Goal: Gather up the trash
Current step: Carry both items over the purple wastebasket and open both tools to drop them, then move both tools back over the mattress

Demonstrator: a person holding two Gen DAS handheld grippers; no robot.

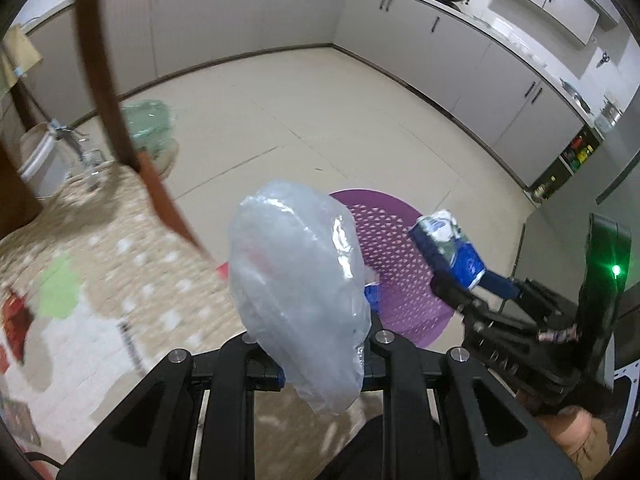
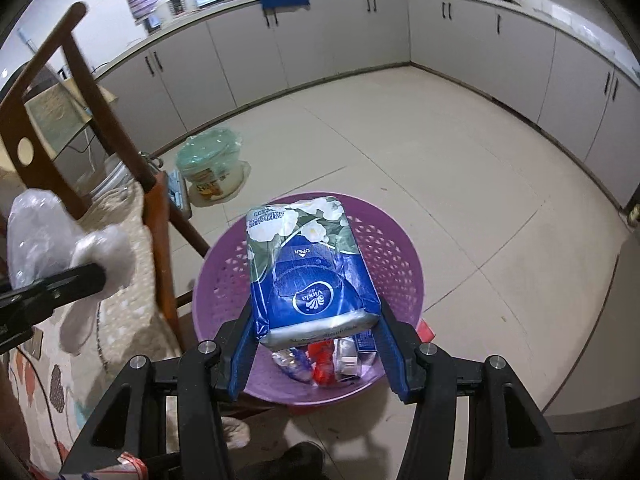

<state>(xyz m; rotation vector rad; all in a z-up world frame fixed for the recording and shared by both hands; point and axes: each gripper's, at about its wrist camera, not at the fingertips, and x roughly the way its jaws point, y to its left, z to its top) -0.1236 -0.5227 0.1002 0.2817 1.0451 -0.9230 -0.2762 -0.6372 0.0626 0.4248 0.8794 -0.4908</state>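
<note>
- Right gripper [image 2: 316, 320] is clamped on a blue tissue pack [image 2: 308, 264], holding it over the purple basket [image 2: 400, 264], which already contains some wrappers.
- Left gripper [image 1: 320, 340] is closed on a crumpled clear plastic bag [image 1: 296, 280], beside the table edge and near the basket [image 1: 392, 256].
- Tissue pack looks soft and light; its film looks slippery, so hold its sides.
- Bag looks flimsy and weightless; pinch a bunched fold.
- Kitchen cabinets [image 2: 460, 32] line the walls beyond.
</note>
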